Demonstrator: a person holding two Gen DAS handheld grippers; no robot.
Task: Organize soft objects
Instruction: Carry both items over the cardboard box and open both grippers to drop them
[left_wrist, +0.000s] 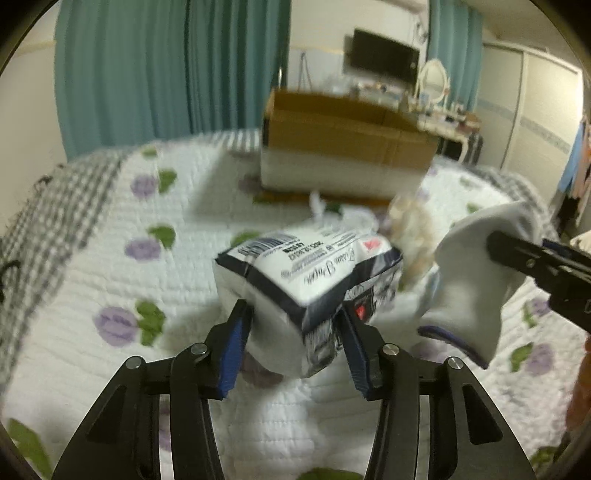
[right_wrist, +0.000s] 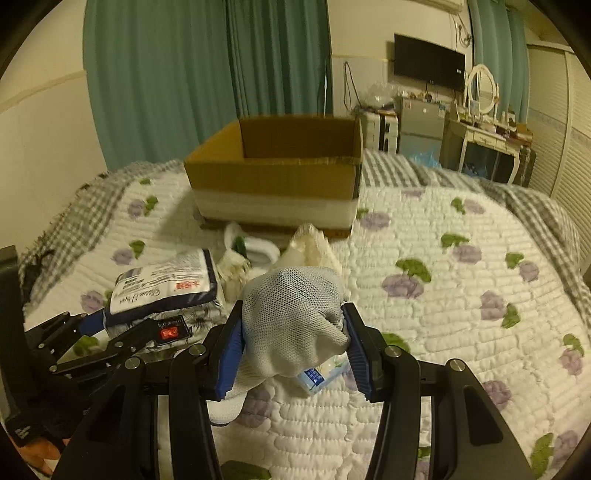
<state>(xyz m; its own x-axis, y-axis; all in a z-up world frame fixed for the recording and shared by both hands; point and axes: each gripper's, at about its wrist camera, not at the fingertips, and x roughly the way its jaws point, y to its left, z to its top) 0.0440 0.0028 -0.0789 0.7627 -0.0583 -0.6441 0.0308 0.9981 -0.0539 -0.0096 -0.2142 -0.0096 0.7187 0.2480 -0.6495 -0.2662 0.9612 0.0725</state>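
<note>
My left gripper (left_wrist: 293, 314) is shut on a white and dark blue tissue pack (left_wrist: 306, 280) and holds it above the bed; it also shows in the right wrist view (right_wrist: 166, 288). My right gripper (right_wrist: 293, 321) is shut on a grey-white mesh sock (right_wrist: 295, 314), which hangs at the right in the left wrist view (left_wrist: 476, 273). An open cardboard box (right_wrist: 277, 173) stands on the bed beyond both. A white sock (right_wrist: 258, 253) and a cream fluffy item (right_wrist: 314, 243) lie in front of the box.
The bed has a white quilt with purple flowers (right_wrist: 461, 295) and a grey checked blanket (right_wrist: 74, 221) at its edges. Teal curtains (right_wrist: 184, 74), a wall TV (right_wrist: 428, 61) and a dressing table (right_wrist: 487, 136) stand behind. A small blue-white packet (right_wrist: 314, 376) lies under the sock.
</note>
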